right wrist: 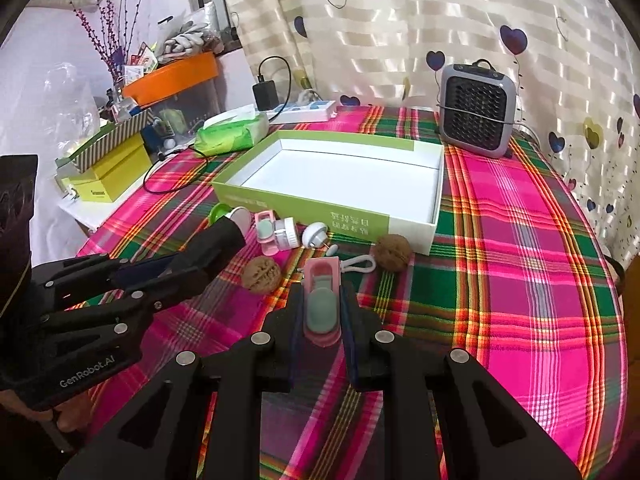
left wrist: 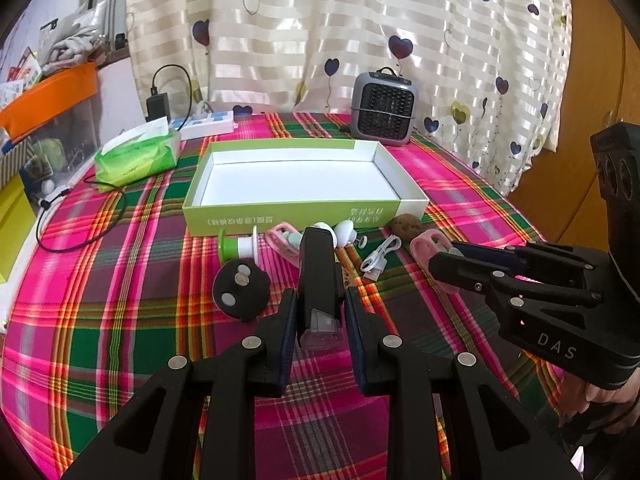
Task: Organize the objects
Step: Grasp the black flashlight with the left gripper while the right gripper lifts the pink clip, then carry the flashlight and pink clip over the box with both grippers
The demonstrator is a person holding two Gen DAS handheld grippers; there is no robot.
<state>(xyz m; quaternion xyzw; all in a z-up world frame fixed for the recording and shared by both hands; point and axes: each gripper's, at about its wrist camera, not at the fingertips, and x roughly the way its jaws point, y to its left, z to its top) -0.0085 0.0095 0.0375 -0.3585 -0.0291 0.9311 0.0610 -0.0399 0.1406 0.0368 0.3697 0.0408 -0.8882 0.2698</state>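
Our left gripper clamps a black bar-shaped device with a clear tip; our right gripper clamps a pink-and-grey clip. The open green-walled white cardboard box sits at twelve o'clock.

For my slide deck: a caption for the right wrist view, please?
Right gripper clamps a pink clip above the plaid cloth, facing an empty green box.

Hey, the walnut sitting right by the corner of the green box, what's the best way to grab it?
Take the walnut across its widest middle, coming down from above on the side away from the green box. It is round and bumpy, so a grip off-centre would probably squeeze it out, and the box wall and white cable crowd its other sides.
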